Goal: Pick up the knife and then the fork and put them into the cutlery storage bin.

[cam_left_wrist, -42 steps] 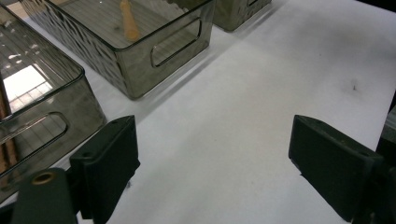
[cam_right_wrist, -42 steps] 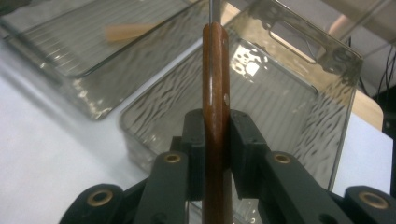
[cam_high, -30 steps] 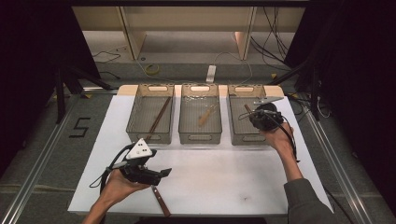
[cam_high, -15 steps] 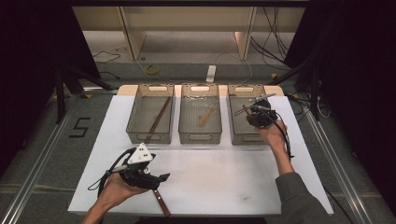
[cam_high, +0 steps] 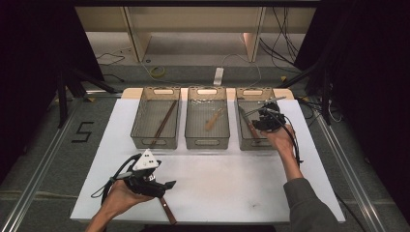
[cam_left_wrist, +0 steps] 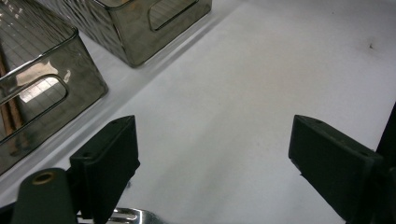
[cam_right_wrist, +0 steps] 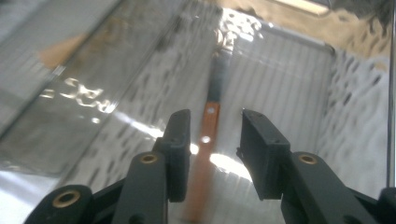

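Evidently the sorting was well under way: the knife (cam_right_wrist: 208, 135) with the reddish-brown handle lay on the floor of the right-hand tray (cam_high: 244, 144), directly below and between the right gripper (cam_right_wrist: 214, 144) fingers, which had just been opening and stood apart with no pad touching it, so this piece looked delivered. Out from there, the middle tray (cam_high: 207, 143) held a wooden utensil (cam_high: 213, 119) and the left tray (cam_high: 151, 143) a pair of long brown sticks (cam_high: 163, 123), both apparently already sorted. What seemed left was a brown-handled utensil (cam_high: 168, 211) on the white worktop (cam_high: 232, 179), lying just under and behind the left gripper (cam_high: 167, 185). Seen from the left gripper's camera, its fingers (cam_left_wrist: 109, 163) were spread wide with nothing but bare worktop between them, so that pick-up had not yet begun.
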